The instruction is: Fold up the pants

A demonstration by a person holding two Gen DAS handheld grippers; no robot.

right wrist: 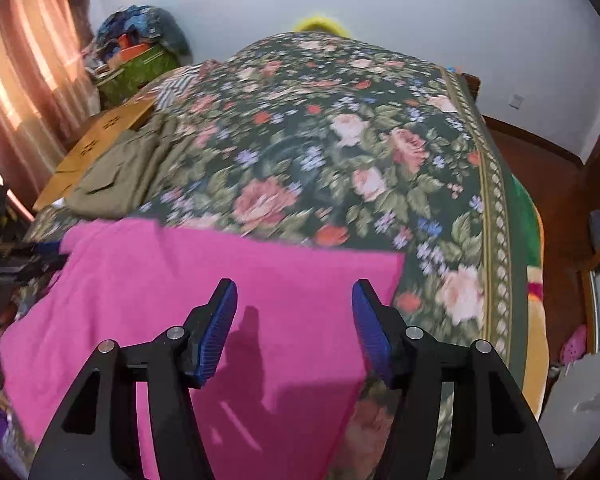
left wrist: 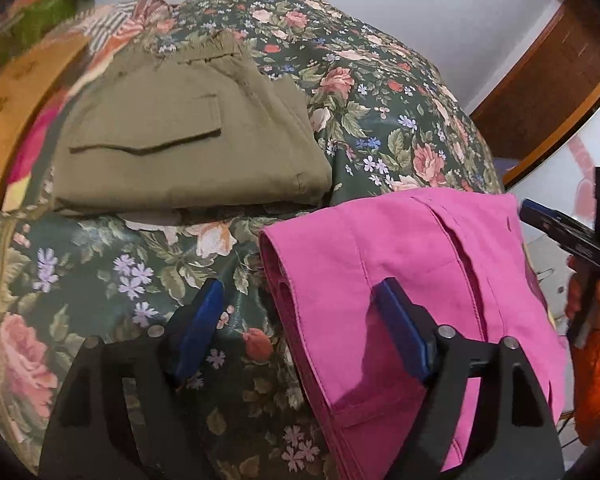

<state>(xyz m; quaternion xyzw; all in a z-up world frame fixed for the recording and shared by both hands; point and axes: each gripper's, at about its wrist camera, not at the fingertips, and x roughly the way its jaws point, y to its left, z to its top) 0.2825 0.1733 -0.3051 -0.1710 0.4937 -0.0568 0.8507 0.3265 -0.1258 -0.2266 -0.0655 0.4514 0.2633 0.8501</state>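
Bed [right wrist: 380,128] wore a dark floral cover. Pale wall [right wrist: 420,0] stood behind it. Pinkish curtains [right wrist: 28,80] glowed with daylight at left; reddish wood floor [right wrist: 540,168] ran along the right.

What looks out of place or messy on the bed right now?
Little stands out. The olive pants lie neatly folded on the floral bedspread. The pink pants lie folded near the bed's edge, their lower part out of view, with neither tool gripping them.
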